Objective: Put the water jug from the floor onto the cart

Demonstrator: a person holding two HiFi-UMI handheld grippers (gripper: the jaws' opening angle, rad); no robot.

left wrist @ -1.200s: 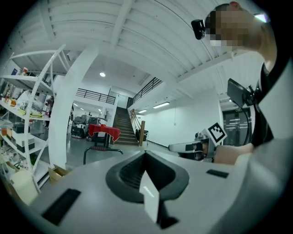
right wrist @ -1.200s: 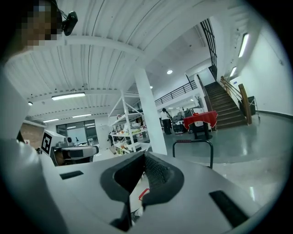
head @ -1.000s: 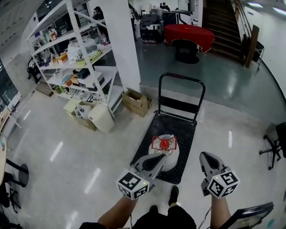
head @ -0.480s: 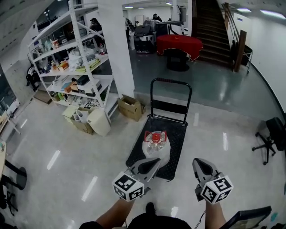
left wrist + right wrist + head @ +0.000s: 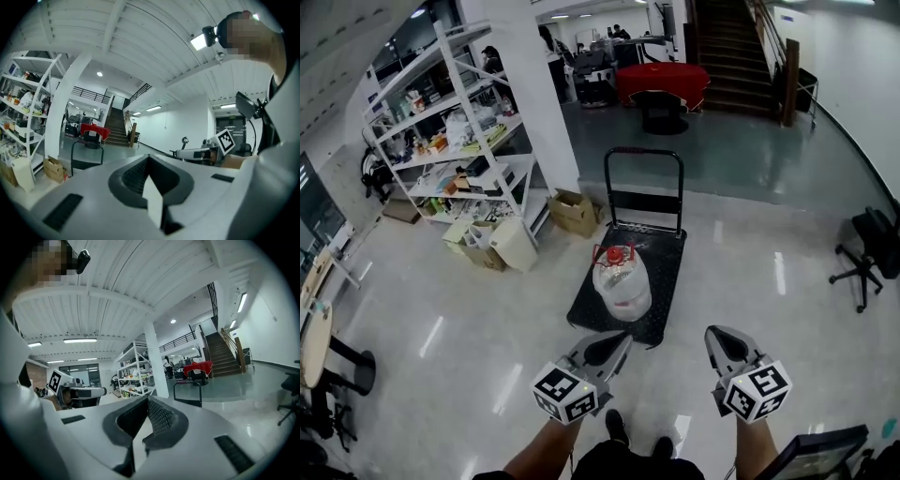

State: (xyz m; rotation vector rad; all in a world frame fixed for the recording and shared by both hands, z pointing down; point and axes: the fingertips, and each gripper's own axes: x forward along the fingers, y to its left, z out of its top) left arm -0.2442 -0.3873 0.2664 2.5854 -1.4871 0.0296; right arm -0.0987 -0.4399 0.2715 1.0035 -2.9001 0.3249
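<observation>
Water jug (image 5: 622, 284) sat on cart (image 5: 670, 267), well ahead of left tongs (image 5: 622, 337) and right tongs (image 5: 713, 334), both clenched empty; task judged complete, no move left.

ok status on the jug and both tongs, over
Left tongs shut, empty; right tongs shut, empty; both short of the cart. Water jug upright on its deck. Cardboard box beside cart, not touching.

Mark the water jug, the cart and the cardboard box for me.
water jug (image 5: 622, 289), head view, on its clear body.
cart (image 5: 664, 281), head view, on its bare deck.
cardboard box (image 5: 572, 216), head view, on its side.
</observation>
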